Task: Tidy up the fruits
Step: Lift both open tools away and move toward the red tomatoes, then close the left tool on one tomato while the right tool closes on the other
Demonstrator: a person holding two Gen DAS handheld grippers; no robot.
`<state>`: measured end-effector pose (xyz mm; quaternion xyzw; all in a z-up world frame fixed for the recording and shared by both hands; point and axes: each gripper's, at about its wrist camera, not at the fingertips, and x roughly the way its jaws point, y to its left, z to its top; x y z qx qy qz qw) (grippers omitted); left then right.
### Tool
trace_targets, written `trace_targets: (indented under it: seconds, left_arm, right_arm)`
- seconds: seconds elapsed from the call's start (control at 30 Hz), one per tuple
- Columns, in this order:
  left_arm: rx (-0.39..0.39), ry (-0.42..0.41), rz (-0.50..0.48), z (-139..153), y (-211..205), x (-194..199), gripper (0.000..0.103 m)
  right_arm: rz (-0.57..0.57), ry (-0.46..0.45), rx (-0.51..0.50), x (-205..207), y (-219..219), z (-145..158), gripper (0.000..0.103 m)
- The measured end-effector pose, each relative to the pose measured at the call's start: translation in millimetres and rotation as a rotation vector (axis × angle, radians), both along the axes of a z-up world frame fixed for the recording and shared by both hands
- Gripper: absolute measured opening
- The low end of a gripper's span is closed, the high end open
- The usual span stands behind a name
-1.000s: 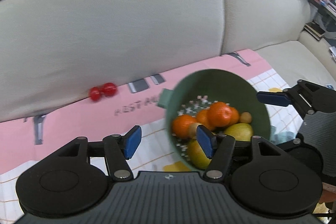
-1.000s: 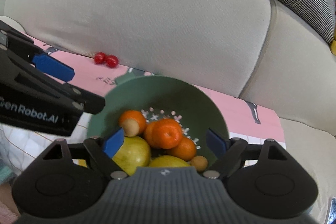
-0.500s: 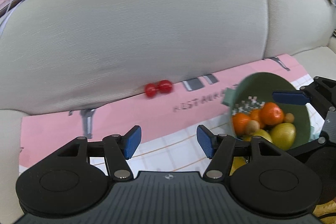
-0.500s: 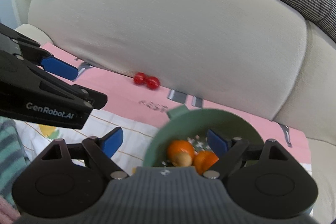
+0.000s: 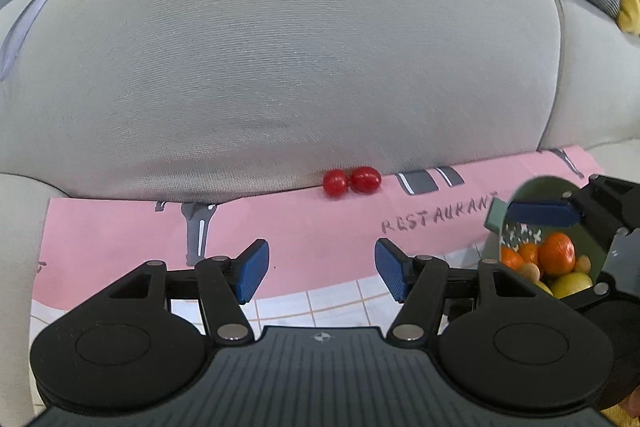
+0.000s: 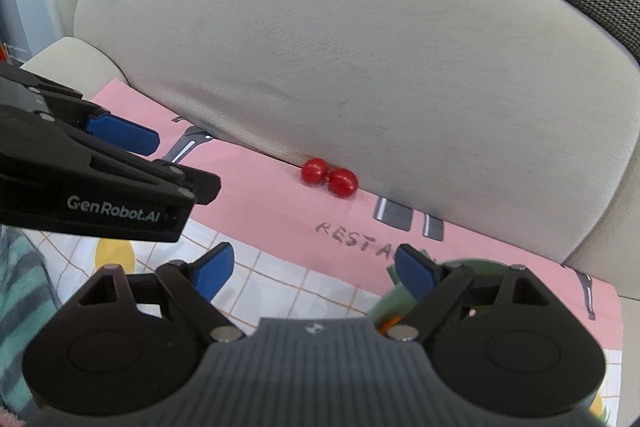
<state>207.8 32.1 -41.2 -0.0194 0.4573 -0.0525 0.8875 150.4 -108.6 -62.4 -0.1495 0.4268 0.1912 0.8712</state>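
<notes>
Now both claws are empty and the step in hand seems to be the fetching of the last loose fruit. Two red tomatoes [image 5: 351, 181] lie side by side, touching each other, at the back edge of the pink cloth [image 5: 312, 223], right against the foot of the sofa cushion [image 5: 300, 67]. They are the only fruit outside the bowl [image 5: 528, 195]. The green bowl stands toward the right edge of the cloth and already holds oranges [image 5: 556, 259] and some yellow fruit.

The left claw [image 5: 318, 269] has its fingers spread, with only cloth between them, and it points down toward the spot in front of the tomatoes. The right claw [image 6: 316, 271] is spread also and holds nothing; in its own view the bowl is mostly hidden under its right finger. In the left view one of its blue pads [image 5: 544, 213] hangs over the bowl rim.

I judge that the next move is a reach forward to the back edge of the cloth and a soft closing on one tomato. Because the tomatoes are round, small and pressed to the cushion, the fingers must come from above and straddle only one, or the other can roll away. After that it goes into the bowl.
</notes>
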Motion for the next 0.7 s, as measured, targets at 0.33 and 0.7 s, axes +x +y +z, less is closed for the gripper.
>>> trace_targets:
  seconds: [0.33, 0.7]
  left_arm:
    - [-0.128, 0.011, 0.077, -29, 33, 20, 0.07]
    - [-0.27, 0.042, 0.093, -62, 49, 49, 0.059]
  right_arm:
    - [-0.03, 0.02, -0.016, 32, 8, -23, 0.072]
    - [-0.012, 0.042, -0.029, 77, 14, -46, 0.046]
